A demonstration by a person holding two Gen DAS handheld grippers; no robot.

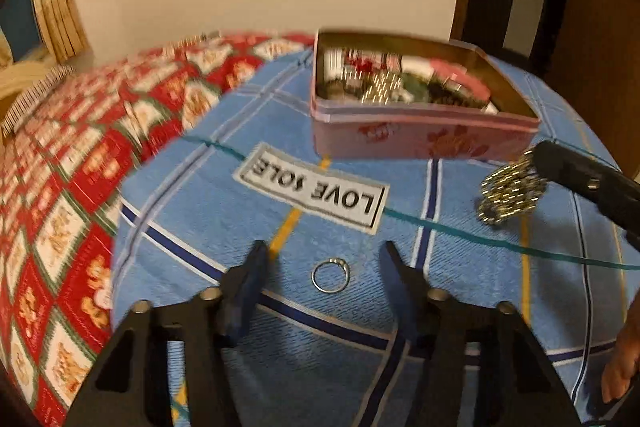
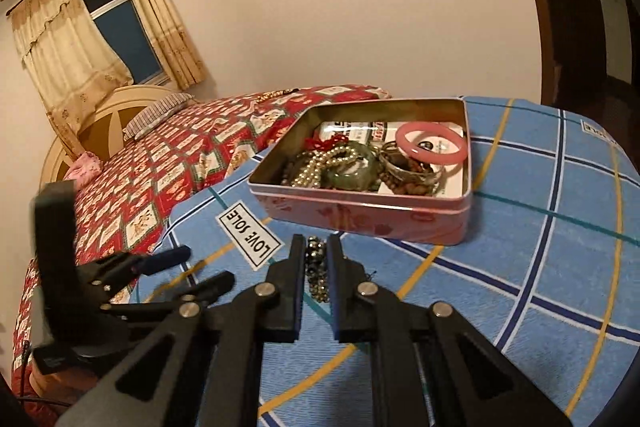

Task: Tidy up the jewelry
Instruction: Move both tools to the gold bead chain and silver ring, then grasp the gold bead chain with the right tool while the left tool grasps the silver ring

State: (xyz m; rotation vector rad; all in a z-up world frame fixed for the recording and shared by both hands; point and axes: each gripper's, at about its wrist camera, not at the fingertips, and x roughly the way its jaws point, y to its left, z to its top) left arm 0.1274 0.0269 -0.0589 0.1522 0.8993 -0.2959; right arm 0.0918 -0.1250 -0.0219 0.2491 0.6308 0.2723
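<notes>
A pink tin box [image 1: 420, 139] stands open on the blue plaid blanket, holding a pink bangle [image 2: 431, 142], a green bangle [image 2: 352, 171], pearls and other jewelry. A silver ring [image 1: 331, 275] lies on the blanket between the fingers of my open left gripper [image 1: 324, 259]. My right gripper [image 2: 316, 247] is shut on a beaded bracelet [image 2: 316, 267], held just above the blanket in front of the box. In the left wrist view the bracelet [image 1: 508, 193] hangs from the right gripper's tip at the right.
A "LOVE SOLE" label [image 1: 316, 189] is sewn on the blue blanket [image 2: 520, 227]. A red patterned quilt [image 1: 80, 167] covers the bed to the left. A wall, curtains [image 2: 80, 43] and a headboard [image 2: 92, 131] lie beyond.
</notes>
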